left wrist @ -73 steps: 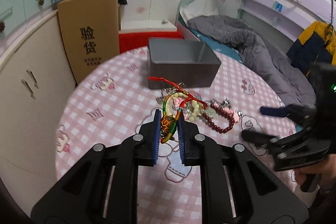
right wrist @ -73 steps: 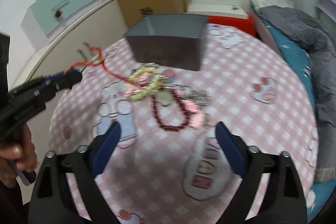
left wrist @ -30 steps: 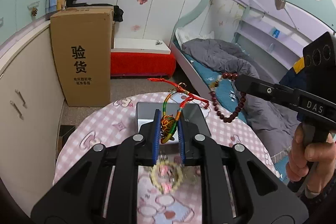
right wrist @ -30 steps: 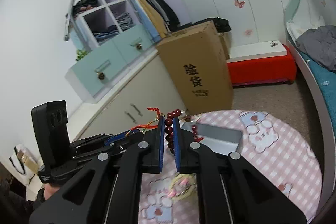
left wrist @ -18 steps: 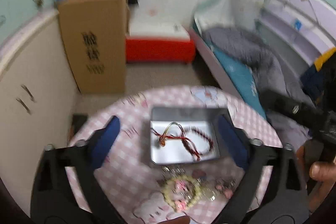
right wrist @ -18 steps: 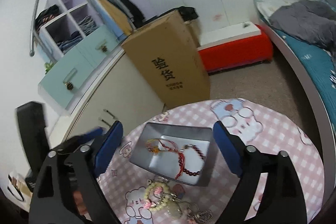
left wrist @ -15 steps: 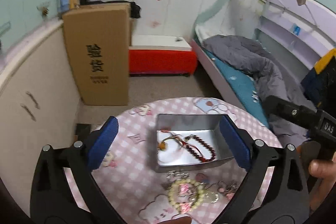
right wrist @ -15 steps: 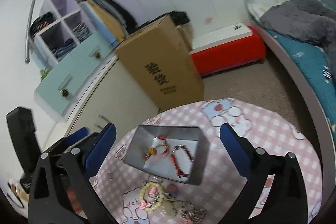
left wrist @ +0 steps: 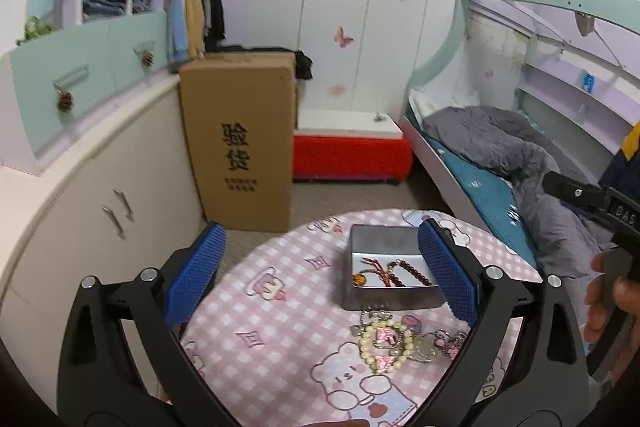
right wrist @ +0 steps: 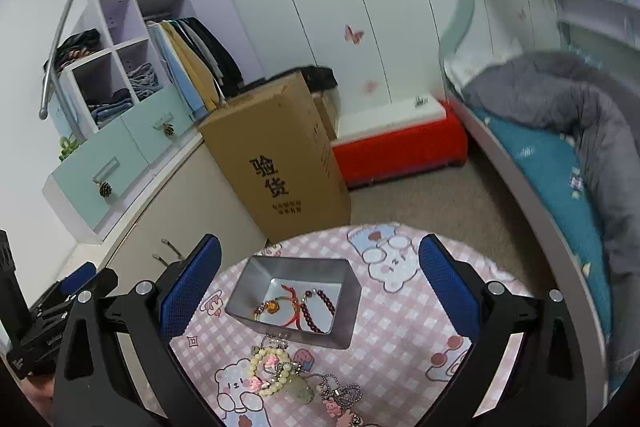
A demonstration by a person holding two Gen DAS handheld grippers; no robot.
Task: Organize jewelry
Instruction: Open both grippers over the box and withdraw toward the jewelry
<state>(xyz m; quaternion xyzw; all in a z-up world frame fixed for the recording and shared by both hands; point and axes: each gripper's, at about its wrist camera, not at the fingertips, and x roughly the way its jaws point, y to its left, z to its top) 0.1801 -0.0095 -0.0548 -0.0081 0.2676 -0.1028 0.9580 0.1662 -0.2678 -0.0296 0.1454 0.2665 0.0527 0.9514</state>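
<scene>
Below my left gripper (left wrist: 320,277) and right gripper (right wrist: 320,283), both spread wide with nothing between the pads, I see the pink checked table (left wrist: 280,311). The grey metal box (right wrist: 340,323) sits between each pair of jaws, holding the red cord bracelet (right wrist: 290,301) and dark red bead bracelet (right wrist: 320,309). Just nearer me than the box lie the pearl bracelet (left wrist: 382,345) and chain charms (right wrist: 340,393).

The right tool (right wrist: 320,291) hangs wide open above the checked tabletop (right wrist: 404,339). Below it, the grey tin box (right wrist: 294,301) holds a red cord bracelet (right wrist: 290,301) and a dark bead bracelet (right wrist: 320,309). A pearl bracelet (right wrist: 268,367) and silver chains (right wrist: 340,393) lie just in front of the box.
</scene>
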